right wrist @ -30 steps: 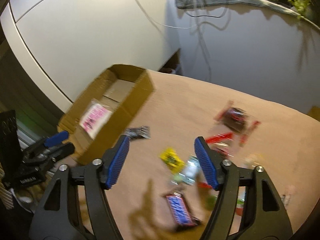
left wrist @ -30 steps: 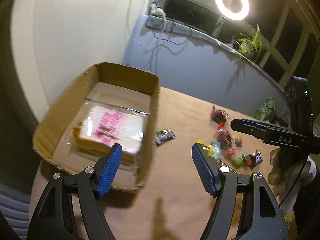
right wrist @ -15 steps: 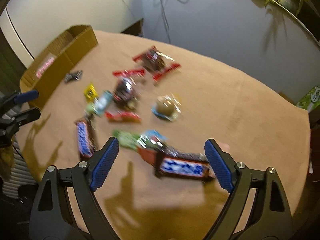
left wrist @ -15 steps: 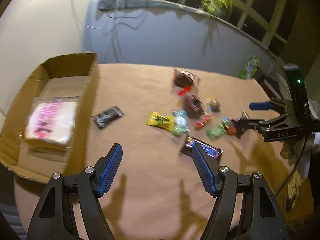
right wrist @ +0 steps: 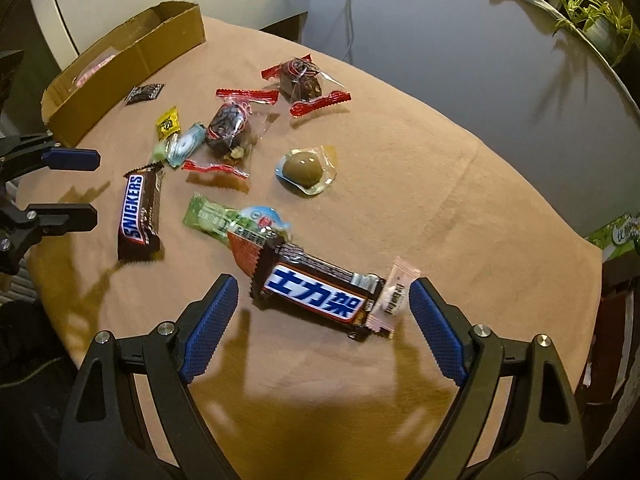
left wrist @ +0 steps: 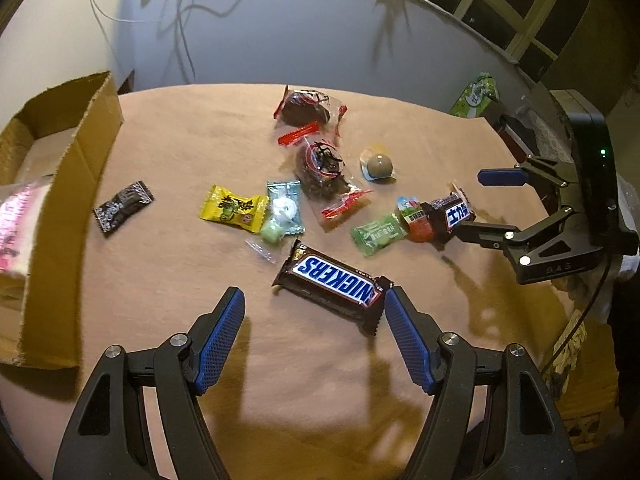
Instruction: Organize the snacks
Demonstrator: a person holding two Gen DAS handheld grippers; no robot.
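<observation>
Loose snacks lie on a round table with a tan cloth (left wrist: 180, 128). My left gripper (left wrist: 314, 320) is open and tilted down; a Snickers bar (left wrist: 332, 280) lies just ahead of its blue fingertips, untouched. My right gripper (right wrist: 323, 308) is open wide over a bar with Chinese lettering (right wrist: 316, 292), with a small pink candy (right wrist: 394, 300) by the right finger. Each wrist view shows the other tool: the right gripper (left wrist: 480, 204) and the left gripper (right wrist: 80, 188). A cardboard box (left wrist: 60, 184) at the left holds a pink packet (left wrist: 12, 220).
Between the two bars lie a yellow candy (left wrist: 234, 210), a black packet (left wrist: 123, 207), two clear packs with dark fruit (left wrist: 320, 168), a brown egg-shaped sweet (left wrist: 378, 165) and a green packet (left wrist: 378, 234). A green carton (left wrist: 476, 96) stands beyond the table's far right edge.
Both grippers swung away from the cardboard box to the snack pile and tipped downward. The right jaws spread wider. Each gripper now frames a chocolate bar.
</observation>
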